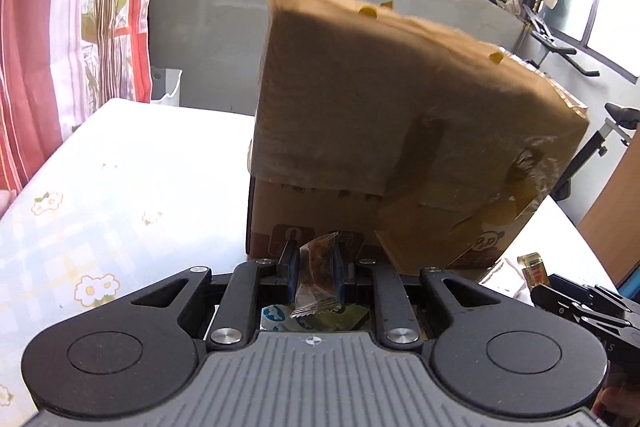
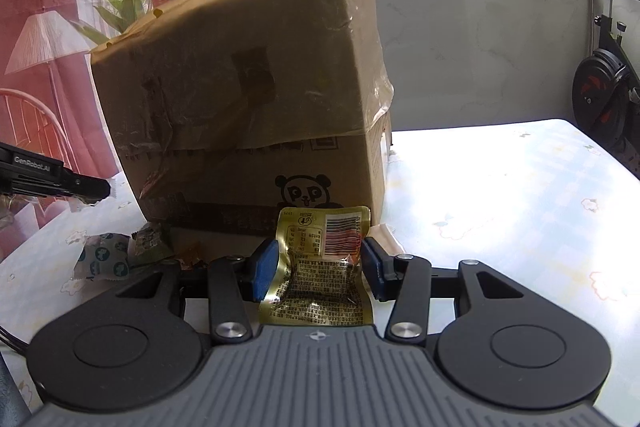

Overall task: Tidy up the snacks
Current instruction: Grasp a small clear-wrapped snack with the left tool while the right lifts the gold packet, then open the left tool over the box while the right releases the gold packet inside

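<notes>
My left gripper (image 1: 316,259) is shut on a clear-wrapped brown snack (image 1: 316,275) and holds it upright just in front of the tall cardboard box (image 1: 400,131). My right gripper (image 2: 320,259) is shut on a gold snack packet (image 2: 320,267) with a barcode, also close to the box (image 2: 248,99). The right gripper and its gold packet (image 1: 534,267) show at the right edge of the left wrist view. The left gripper's tip (image 2: 80,187) shows at the left of the right wrist view. Loose wrapped snacks (image 2: 116,259) lie on the table by the box's base.
The table (image 1: 120,187) wears a pale floral cloth and stretches left of the box; it also stretches right (image 2: 520,207). A grey wall and windows stand behind. A red curtain and plant (image 1: 104,7) are at the left, an exercise bike (image 2: 600,87) at the right.
</notes>
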